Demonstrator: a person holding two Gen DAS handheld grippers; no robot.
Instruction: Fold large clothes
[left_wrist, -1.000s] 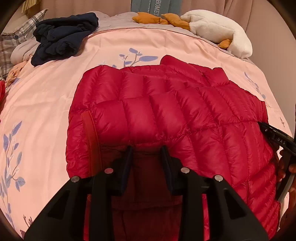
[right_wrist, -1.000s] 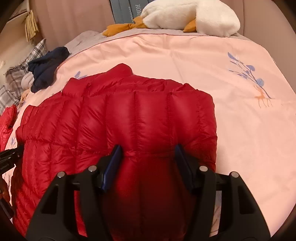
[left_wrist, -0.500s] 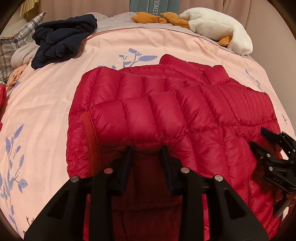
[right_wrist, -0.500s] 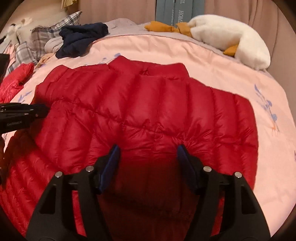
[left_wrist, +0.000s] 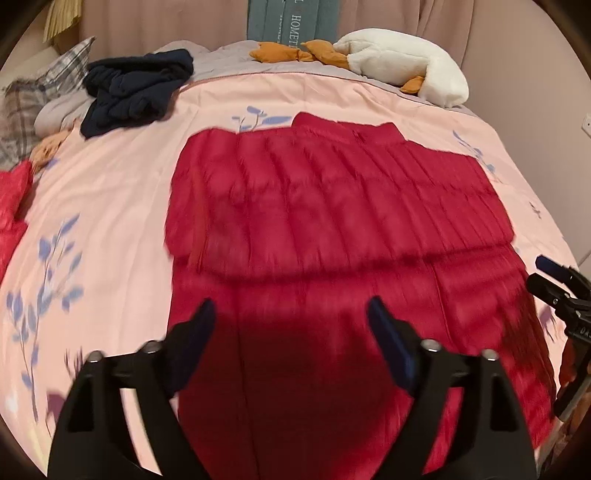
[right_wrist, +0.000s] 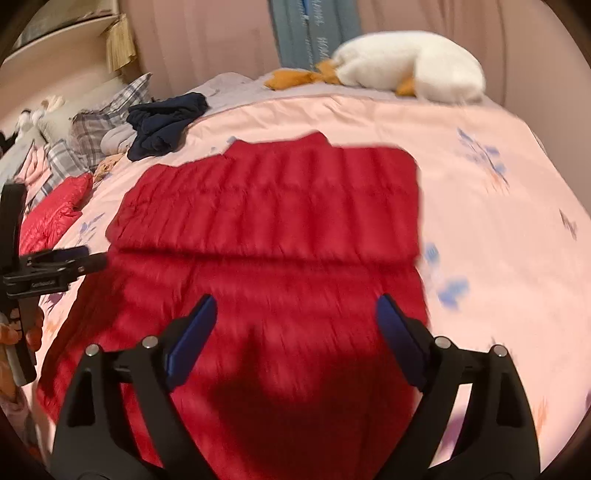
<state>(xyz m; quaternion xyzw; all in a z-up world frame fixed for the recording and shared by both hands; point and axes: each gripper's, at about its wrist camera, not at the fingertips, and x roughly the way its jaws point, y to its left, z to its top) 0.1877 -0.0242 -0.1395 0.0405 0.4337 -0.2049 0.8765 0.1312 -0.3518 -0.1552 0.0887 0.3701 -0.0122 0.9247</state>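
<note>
I see the jacket (left_wrist: 332, 221) with collar at 12, long axis 12–6; left gripper (left_wrist: 291, 321) and right gripper (right_wrist: 295, 317) both wide, empty. Shelf (right_wrist: 66, 48) shows in right view only.

White capital letters reading "HOMET" ran vertically down the blue-grey cushion (left_wrist: 295, 18) that stood behind the white plush goose (left_wrist: 402, 70); the word was cut off where the goose's orange feet covered it. Beside it on the cushion showed a lone "L". In the right wrist view the cushion's lettering was too blurred to read.
</note>
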